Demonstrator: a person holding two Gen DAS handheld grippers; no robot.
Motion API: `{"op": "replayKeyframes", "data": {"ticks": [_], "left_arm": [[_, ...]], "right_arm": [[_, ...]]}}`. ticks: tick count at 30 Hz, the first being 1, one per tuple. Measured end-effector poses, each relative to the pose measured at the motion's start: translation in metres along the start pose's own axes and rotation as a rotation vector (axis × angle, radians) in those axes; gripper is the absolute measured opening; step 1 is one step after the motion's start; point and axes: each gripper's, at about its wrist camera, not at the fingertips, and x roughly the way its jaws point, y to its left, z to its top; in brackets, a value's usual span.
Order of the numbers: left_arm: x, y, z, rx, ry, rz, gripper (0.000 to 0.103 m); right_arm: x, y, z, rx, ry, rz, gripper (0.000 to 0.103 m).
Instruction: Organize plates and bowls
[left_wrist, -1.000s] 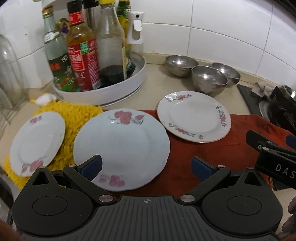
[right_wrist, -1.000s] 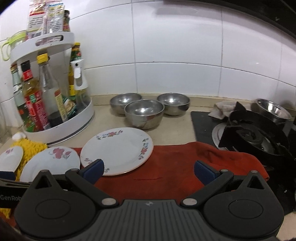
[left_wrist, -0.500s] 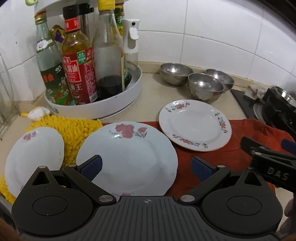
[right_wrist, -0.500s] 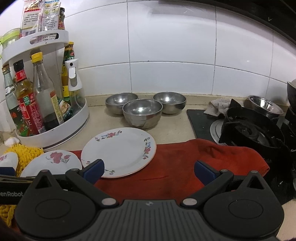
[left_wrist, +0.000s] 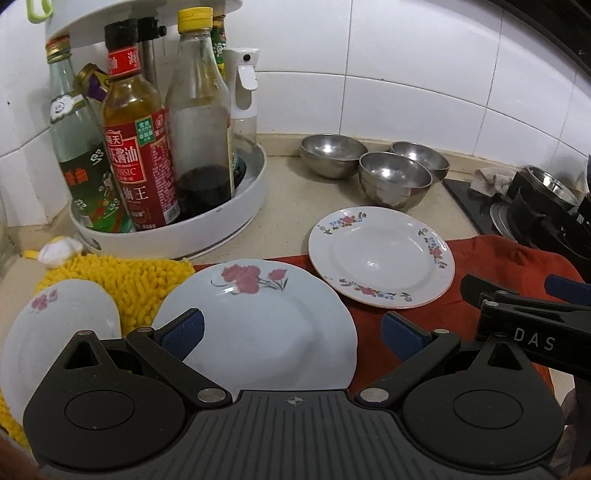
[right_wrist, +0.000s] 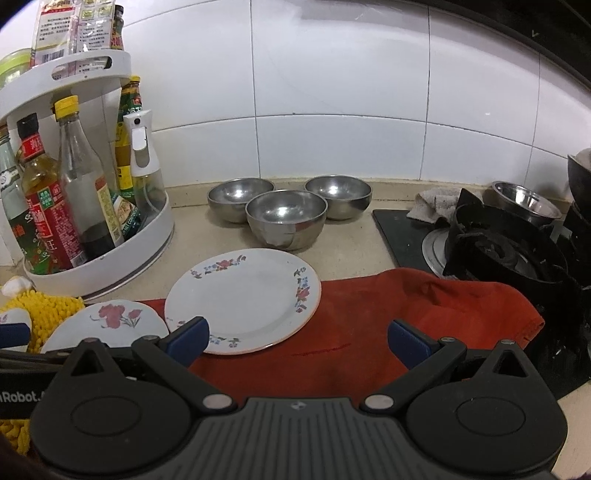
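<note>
Three white flowered plates lie on the counter: a large one (left_wrist: 258, 325) on the red cloth (left_wrist: 498, 266), a rimmed one (left_wrist: 380, 254) to its right, a small one (left_wrist: 59, 332) on the yellow mat (left_wrist: 140, 280). Three steel bowls (left_wrist: 391, 177) sit behind near the wall. My left gripper (left_wrist: 291, 332) is open and empty, hovering over the large plate's near edge. My right gripper (right_wrist: 299, 338) is open and empty, above the cloth by the rimmed plate (right_wrist: 247, 295). The bowls (right_wrist: 286, 216) show beyond it.
A white turntable rack (left_wrist: 207, 229) of sauce bottles stands at the back left. A gas stove (right_wrist: 498, 251) with a steel bowl (right_wrist: 524, 201) and a rag (right_wrist: 432, 205) is on the right. The tiled wall closes the back.
Both grippers have drawn back and tilted up a little, so the plates sit lower in view. Nothing on the counter has moved. Both stay open.
</note>
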Motion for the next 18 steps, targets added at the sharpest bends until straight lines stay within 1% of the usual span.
{"op": "replayKeyframes", "data": {"ticks": [6, 11, 18], "left_arm": [[0.0, -0.002, 0.005, 0.046, -0.037, -0.008, 0.103], [0.004, -0.005, 0.009, 0.084, -0.045, -0.011, 0.103], [0.015, -0.006, 0.013, 0.107, -0.015, -0.024, 0.103]], "right_arm": [[0.003, 0.003, 0.001, 0.005, 0.006, -0.018, 0.1], [0.005, 0.002, 0.002, 0.021, 0.013, -0.035, 0.099], [0.009, 0.002, 0.001, 0.032, 0.038, -0.056, 0.098]]}}
